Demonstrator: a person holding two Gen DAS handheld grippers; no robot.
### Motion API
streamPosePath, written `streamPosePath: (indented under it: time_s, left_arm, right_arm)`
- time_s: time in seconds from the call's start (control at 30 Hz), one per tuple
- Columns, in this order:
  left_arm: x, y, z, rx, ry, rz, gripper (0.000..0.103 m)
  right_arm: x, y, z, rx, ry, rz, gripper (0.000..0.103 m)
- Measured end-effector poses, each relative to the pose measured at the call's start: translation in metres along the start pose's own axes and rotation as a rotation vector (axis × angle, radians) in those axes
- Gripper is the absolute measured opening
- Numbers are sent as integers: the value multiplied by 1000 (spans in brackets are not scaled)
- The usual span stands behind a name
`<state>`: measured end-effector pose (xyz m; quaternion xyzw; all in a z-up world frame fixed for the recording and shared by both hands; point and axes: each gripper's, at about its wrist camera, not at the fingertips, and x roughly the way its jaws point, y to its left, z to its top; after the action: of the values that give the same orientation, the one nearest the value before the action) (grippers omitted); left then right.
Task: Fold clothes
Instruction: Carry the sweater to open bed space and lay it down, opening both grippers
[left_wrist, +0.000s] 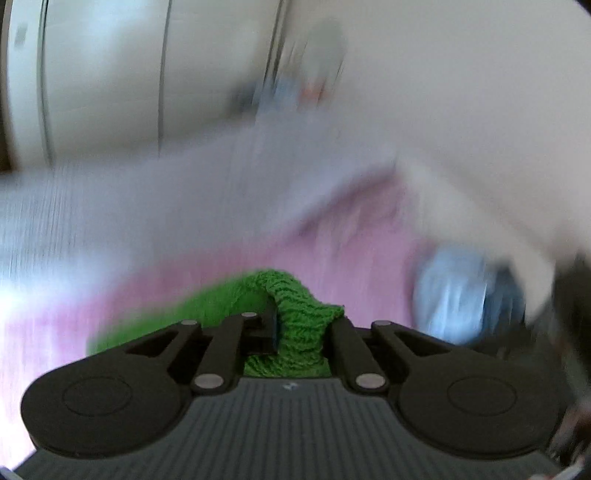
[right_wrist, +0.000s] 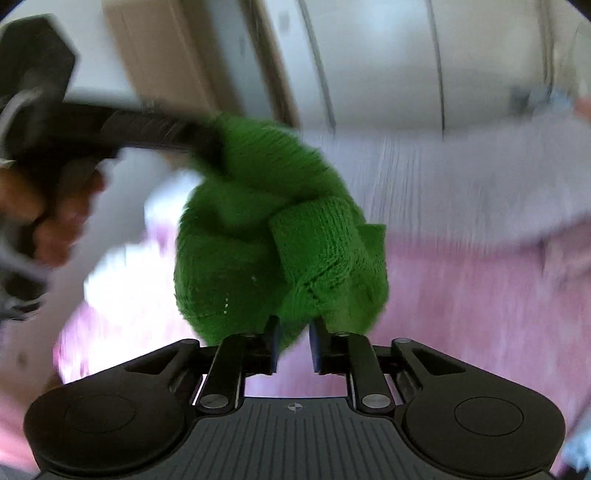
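Observation:
A green knitted garment (left_wrist: 295, 314) is bunched between the jaws of my left gripper (left_wrist: 301, 325), which is shut on it above a pink bed cover (left_wrist: 351, 251). In the right wrist view the same green garment (right_wrist: 280, 236) hangs in the air. My right gripper (right_wrist: 293, 345) is shut on its lower edge. The left gripper (right_wrist: 207, 147), held by a hand (right_wrist: 51, 218), grips the garment's upper left part. Both views are motion-blurred.
A light blue garment (left_wrist: 461, 291) lies on the pink cover at the right. A pale grey blanket (left_wrist: 184, 192) lies across the far side of the bed. White wardrobe doors (right_wrist: 369, 62) stand behind. A white cloth (right_wrist: 122, 266) lies at the left.

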<state>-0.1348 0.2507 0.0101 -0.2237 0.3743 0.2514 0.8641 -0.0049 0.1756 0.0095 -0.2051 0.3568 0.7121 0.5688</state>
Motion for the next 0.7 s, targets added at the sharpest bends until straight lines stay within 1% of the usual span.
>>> streamPosePath:
  time_s: [0.03,0.07,0.1,0.13,0.17,0.2,0.23,0.27,0.33,0.37,0.47,0.53,0.6,0.7]
  left_arm:
    - [18,10,-33,-39,100,51,7]
    - [33,21,-66,-80,200,95,7]
    - [41,31,-97,-130,267,105,7]
    - [42,41,-123,-201,306,87,7]
    - [40,49,-143,-269,336,75,7]
    - [37,55,-161,-335,364,66,7]
    - [33,58,-175,-374,378,66,7]
    - [30,58,-187,-389,378,77,7]
    - [25,60,-194,-398,350,116,7]
    - [20,64,-201,-400,327,142,7]
    - [-6,69,-207,-438,238,207,9]
    - [-25,75,-212,-474,185,245,15]
    - [-29,69,-217,-493,168,288,16]
    - [-33,50,-224,-518,181,350,17]
  right_arm:
    - [13,5,-8,15,53,-17,26]
    - [27,9,-17,29,106,-34,37]
    - [40,14,-25,44,158,-51,40]
    - [53,19,-33,59,211,-68,40]
    - [66,23,-41,71,261,-84,40]
    - [75,20,-41,52,280,-89,40]
    - [77,28,-43,36,293,-86,40]
    - [79,35,-43,18,305,-82,40]
    - [86,48,-39,-31,317,-77,40]
    - [86,55,-40,-55,321,-76,40]
    - [75,74,-56,-138,309,-67,40]
    - [69,82,-65,-173,296,-55,40]
    - [68,81,-72,-193,291,-40,40]
    - [68,72,-81,-226,322,-26,40]
